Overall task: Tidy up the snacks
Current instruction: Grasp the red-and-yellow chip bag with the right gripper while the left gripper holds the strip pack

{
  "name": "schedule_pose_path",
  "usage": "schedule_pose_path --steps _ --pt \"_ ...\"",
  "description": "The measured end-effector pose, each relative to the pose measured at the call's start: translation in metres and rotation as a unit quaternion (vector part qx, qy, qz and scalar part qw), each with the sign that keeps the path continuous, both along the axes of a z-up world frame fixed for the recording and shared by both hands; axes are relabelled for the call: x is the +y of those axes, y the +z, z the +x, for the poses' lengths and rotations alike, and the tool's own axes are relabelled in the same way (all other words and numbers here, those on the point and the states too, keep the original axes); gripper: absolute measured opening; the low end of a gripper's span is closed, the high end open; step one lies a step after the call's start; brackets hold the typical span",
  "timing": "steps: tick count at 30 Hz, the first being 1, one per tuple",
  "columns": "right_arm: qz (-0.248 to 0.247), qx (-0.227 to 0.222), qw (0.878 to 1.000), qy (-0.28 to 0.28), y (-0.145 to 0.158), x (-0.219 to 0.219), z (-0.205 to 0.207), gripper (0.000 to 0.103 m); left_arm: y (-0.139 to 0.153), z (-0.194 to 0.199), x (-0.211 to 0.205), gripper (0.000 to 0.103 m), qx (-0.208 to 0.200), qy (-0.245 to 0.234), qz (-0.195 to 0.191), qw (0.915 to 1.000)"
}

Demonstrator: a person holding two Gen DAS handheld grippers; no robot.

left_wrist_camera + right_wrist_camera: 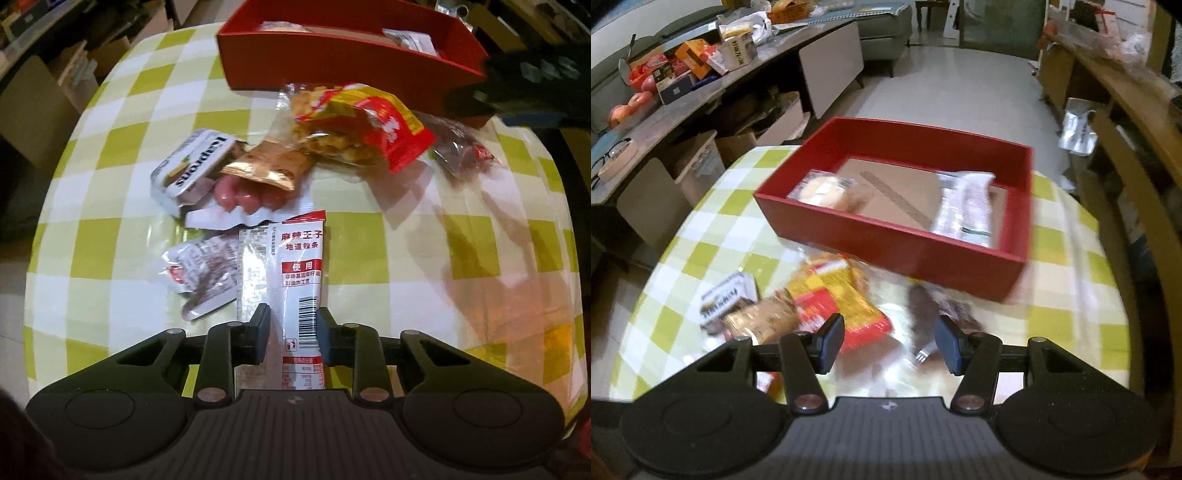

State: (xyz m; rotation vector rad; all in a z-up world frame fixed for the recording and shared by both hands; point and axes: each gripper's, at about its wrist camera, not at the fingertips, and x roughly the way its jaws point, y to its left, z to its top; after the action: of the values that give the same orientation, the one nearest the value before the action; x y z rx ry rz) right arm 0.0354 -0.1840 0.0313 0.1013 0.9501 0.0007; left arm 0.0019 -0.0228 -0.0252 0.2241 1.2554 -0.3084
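My left gripper [293, 325] is shut on a white and red spicy-strip packet [295, 273] with a barcode, held just above the checked tablecloth. Beyond it lie a Lapsons packet [192, 166], a pink sausage pack [243, 199], a gold wrapper [266, 162], a yellow-red snack bag [354, 125] and a dark snack bag [461, 147]. The red box [332, 62] stands at the far edge. My right gripper [890, 343] is open and empty, above the dark snack bag [923, 306]. The red box [897, 236] holds a bun packet [823, 190] and a white packet [967, 206].
A small printed packet [203, 273] lies left of the held packet. The round table [110, 221] has a green-white checked cloth. A wooden chair [1126, 184] stands at the right, a cluttered counter [683, 74] at the left, cardboard boxes [738, 140] under it.
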Motion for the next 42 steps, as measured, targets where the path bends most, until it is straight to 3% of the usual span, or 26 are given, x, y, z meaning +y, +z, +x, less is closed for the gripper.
schedule_pose_path --steps 4,6,10,11,13,18,20,24,26,27,28,30,35,37,39,41,42 --pt "-0.018 0.013 0.998 0.05 -0.004 0.025 0.024 0.063 -0.002 0.007 0.011 0.034 0.009 -0.005 -0.018 0.9998" --pt "-0.037 0.025 0.997 0.065 -0.013 0.033 0.034 0.077 -0.001 0.008 0.015 0.034 0.012 -0.009 -0.027 0.9995" --pt "-0.053 0.053 0.994 0.084 -0.034 0.04 0.048 0.081 -0.002 0.011 0.018 0.033 0.016 -0.021 -0.038 0.9989" --pt "-0.05 0.058 0.994 0.084 -0.038 0.039 0.049 0.08 -0.001 0.011 0.018 0.033 0.018 -0.022 -0.039 0.9988" --pt "-0.04 0.071 0.993 0.081 -0.044 0.036 0.05 0.063 -0.002 0.016 0.019 0.033 0.023 -0.022 -0.044 0.9985" --pt "-0.029 0.08 0.994 0.069 -0.044 0.029 0.038 0.057 -0.002 0.018 0.019 0.032 0.021 -0.024 -0.042 0.9986" --pt "-0.02 0.078 0.995 0.059 -0.039 0.026 0.028 0.054 0.0 0.018 0.018 0.014 0.016 -0.022 -0.038 0.9989" --pt "-0.016 0.066 0.996 0.055 -0.028 0.022 0.008 0.053 0.005 0.018 0.017 0.014 0.013 -0.022 -0.041 0.9988" --pt "-0.012 0.063 0.997 0.051 -0.025 0.02 -0.005 0.053 0.003 0.015 0.012 0.02 0.015 -0.034 -0.038 0.9986" --pt "-0.011 0.062 0.997 0.05 -0.023 0.019 -0.01 0.053 0.001 0.013 0.009 0.033 0.022 -0.041 -0.039 0.9981" --pt "-0.011 0.06 0.997 0.047 -0.022 0.017 -0.016 0.053 -0.001 0.011 0.008 0.054 0.03 -0.037 -0.044 0.9979" --pt "-0.006 0.054 0.998 0.041 -0.018 0.013 -0.027 0.053 -0.006 0.01 0.002 0.066 0.046 -0.029 -0.047 0.9974" --pt "0.018 0.04 0.999 0.027 -0.009 0.0 -0.052 0.053 -0.02 0.002 -0.016 0.067 0.037 -0.019 0.007 0.9991" --pt "0.025 0.036 0.999 0.028 -0.009 -0.005 -0.058 0.053 -0.028 -0.004 -0.019 0.081 0.034 -0.016 0.036 0.9986" --pt "0.033 0.034 0.998 0.028 -0.008 -0.01 -0.061 0.053 -0.034 -0.002 -0.012 0.088 0.036 0.008 0.038 0.9986" --pt "0.038 0.032 0.998 0.028 -0.008 -0.014 -0.062 0.053 -0.034 0.002 -0.005 0.078 0.055 0.027 0.012 0.998" --pt "0.035 0.033 0.998 0.031 -0.008 -0.014 -0.062 0.053 -0.031 0.002 -0.005 0.061 0.047 0.028 0.012 0.9985"
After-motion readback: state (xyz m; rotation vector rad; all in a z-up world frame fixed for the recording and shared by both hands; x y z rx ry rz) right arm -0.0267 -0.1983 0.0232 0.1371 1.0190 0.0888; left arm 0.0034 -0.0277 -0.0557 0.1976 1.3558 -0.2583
